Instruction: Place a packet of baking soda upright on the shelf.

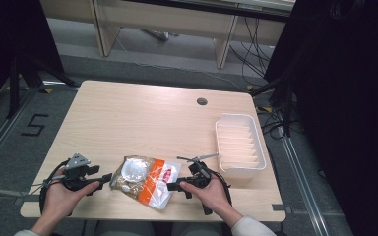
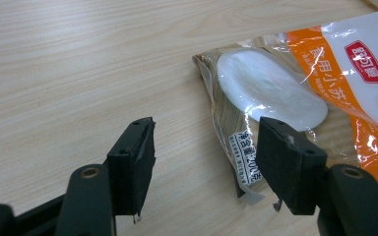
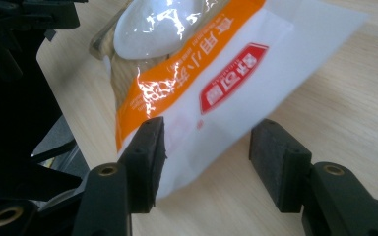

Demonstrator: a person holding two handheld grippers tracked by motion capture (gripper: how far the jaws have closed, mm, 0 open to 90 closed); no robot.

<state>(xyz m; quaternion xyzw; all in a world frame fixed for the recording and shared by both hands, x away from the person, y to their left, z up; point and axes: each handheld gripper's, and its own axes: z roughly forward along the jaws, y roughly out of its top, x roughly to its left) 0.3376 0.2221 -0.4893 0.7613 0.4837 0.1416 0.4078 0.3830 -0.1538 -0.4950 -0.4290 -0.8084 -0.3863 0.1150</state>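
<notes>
While both forearms reach in from the near edge of the pale wooden bench [image 1: 142,113], the left claw [image 1: 106,177] and right claw [image 1: 173,186] point toward each other, each released with its jaws spread. Between them lies a clear, orange and white plastic food pouch [image 1: 145,181] with a white round lump inside, flat on the bench near its front edge; its crinkled clear end sits just ahead of the left jaws, its white sealed end reaching between the right jaws. A white ribbed plastic tray [image 1: 239,145] stands beyond the right hand [image 1: 211,189].
</notes>
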